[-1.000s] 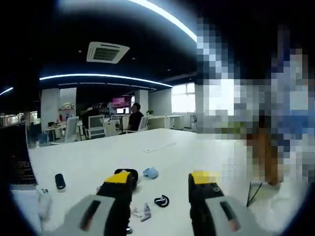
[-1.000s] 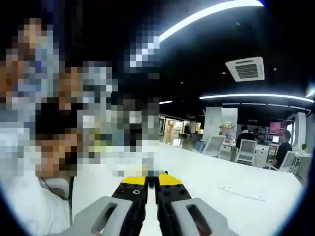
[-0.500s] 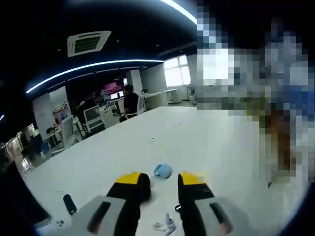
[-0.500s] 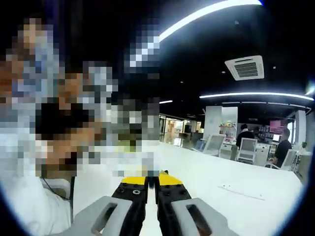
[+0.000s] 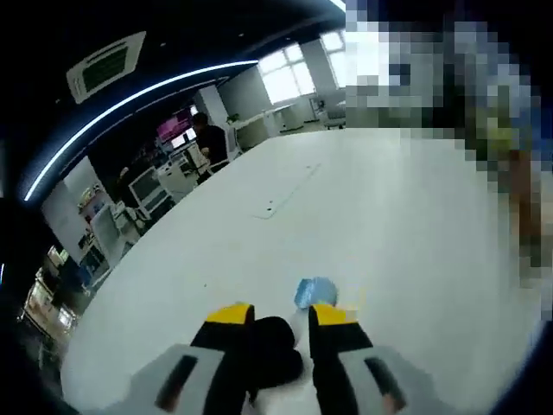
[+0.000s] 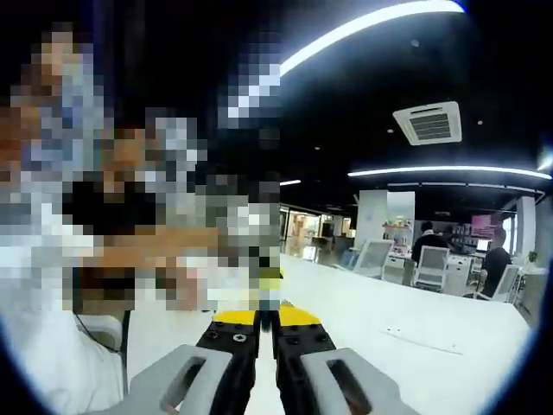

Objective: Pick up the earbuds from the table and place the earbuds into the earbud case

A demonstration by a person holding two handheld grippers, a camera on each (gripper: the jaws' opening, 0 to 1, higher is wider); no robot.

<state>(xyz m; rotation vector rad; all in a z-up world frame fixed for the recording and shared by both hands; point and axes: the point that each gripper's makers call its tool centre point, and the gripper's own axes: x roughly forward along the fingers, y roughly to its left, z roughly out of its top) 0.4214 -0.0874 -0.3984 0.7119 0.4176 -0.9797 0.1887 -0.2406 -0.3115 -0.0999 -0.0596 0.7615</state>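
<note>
L gripper (image 5: 272, 324) is down over the table (image 5: 389, 225) w/ its jaws set either side of a dark rounded object (image 5: 272, 341), prob the case; object sits btwn the yellow-tipped jaws, but can't tell whether they're actually clamped on it or just straddling it. Gap btwn the jaws is narrow, about the object's width. Just ahead of the jaw tips, slightly to the R in left gripper view, lies a small blue item (image 5: 315, 292) on the white table, near but apart from the tips. Earbuds can't be made out here, maybe hidden under the gripper body. R gripper (image 6: 268, 318) has its jaws pressed together, nothing btwn them, held up off the work, pointing across the room toward desks and seated people far off. Key relation, as a judgement: L is the near tool, case lies straight along its jaw line, so next move prob calls for L to secure the case while R has to swing down and across to reach the buds.
</note>
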